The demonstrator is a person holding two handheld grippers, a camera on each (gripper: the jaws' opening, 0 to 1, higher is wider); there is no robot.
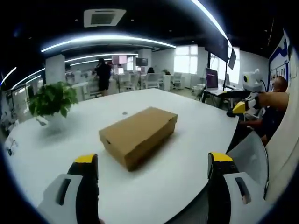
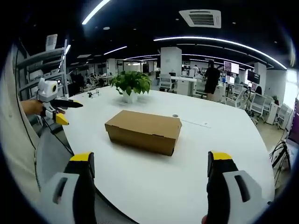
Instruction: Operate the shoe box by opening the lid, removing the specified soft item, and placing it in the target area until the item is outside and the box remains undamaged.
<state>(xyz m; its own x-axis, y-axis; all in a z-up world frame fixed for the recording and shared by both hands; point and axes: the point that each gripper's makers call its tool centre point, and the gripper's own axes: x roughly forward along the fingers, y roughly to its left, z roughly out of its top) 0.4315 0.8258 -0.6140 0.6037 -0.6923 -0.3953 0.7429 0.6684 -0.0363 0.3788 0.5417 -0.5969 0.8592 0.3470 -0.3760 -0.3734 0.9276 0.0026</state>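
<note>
A brown cardboard shoe box [image 1: 138, 135] lies flat on the white table [image 1: 177, 177], its lid down. In the left gripper view my left gripper [image 1: 153, 161] stands open before the box, short of it, jaws wide apart with nothing between them. The right gripper [image 1: 240, 106] shows at the far right of that view, held by a hand, off the table's edge. In the right gripper view the same box [image 2: 145, 130] sits at mid table. My right gripper [image 2: 152, 161] is open and apart from it. The left gripper [image 2: 56, 109] appears at the left there.
A potted green plant [image 1: 52, 99] [image 2: 132, 84] stands on the table beyond the box. The table's rounded edge [image 1: 219, 154] runs close to both grippers. A person [image 1: 103, 74] stands far off among desks, chairs and screens.
</note>
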